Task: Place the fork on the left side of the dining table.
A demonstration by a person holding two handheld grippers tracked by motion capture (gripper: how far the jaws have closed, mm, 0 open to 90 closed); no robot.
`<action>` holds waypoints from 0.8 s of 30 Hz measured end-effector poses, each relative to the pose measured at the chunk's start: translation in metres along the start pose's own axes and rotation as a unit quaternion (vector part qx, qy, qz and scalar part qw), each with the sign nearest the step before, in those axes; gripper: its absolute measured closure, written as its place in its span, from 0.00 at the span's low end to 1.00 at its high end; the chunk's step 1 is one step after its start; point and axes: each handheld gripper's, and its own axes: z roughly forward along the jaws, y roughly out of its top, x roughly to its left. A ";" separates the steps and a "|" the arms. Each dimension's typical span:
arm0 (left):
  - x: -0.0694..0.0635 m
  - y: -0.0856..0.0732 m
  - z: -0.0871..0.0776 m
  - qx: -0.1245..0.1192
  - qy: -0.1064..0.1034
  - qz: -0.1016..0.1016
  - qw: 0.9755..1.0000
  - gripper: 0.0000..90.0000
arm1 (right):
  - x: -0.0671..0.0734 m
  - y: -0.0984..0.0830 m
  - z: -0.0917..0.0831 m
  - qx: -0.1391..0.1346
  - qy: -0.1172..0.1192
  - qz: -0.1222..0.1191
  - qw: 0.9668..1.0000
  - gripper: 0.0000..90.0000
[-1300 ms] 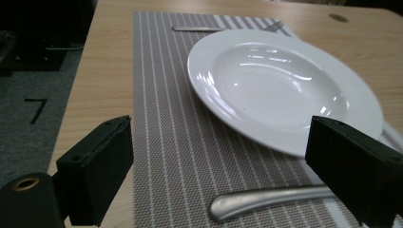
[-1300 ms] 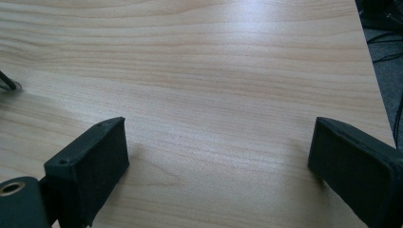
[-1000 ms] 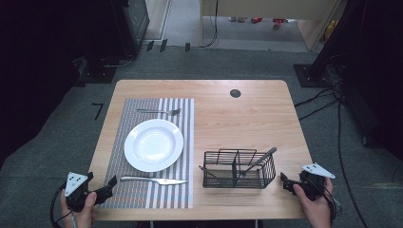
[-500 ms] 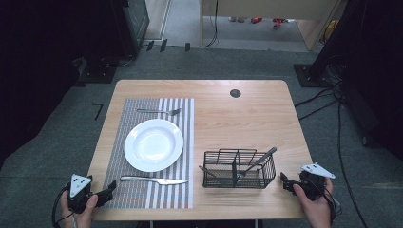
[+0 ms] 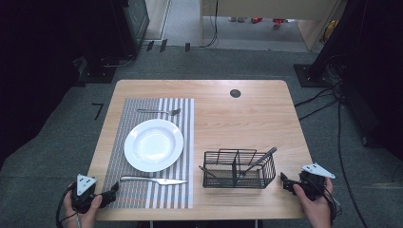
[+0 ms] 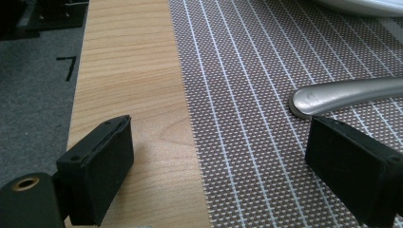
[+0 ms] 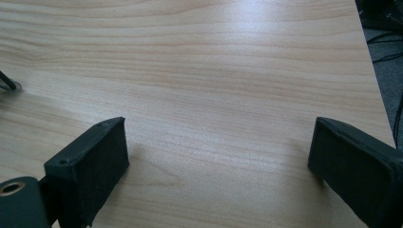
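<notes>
Left gripper view: my left gripper [image 6: 218, 161] sits spread, empty, knife [image 6: 349, 92] handle tip just ahead of one jaw.
Right gripper [image 7: 218, 166]: spread over bare table [image 7: 214, 71], holding nothing.
Risk: I judge a shallow approach could shove the knife across the placemat [image 6: 256, 71] toward the plate [image 5: 153, 144].

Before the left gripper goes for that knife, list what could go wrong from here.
1. The knife lies flat on the placemat; the open left gripper may nudge the handle tip away instead of catching it.
2. A low jaw could snag and drag the placemat, shifting the plate on it.
3. The wire basket sits close to the knife's blade end; a pushed knife might hit it.
</notes>
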 end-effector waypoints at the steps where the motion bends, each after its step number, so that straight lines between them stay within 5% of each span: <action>1: 0.000 0.000 0.000 0.000 0.000 0.000 1.000 0.10 | 0.000 0.000 0.000 0.000 0.000 0.000 1.000 0.06; 24: 0.002 -0.001 0.001 -0.006 -0.010 0.008 1.000 0.10 | 0.000 0.000 0.000 0.000 0.000 0.000 1.000 0.06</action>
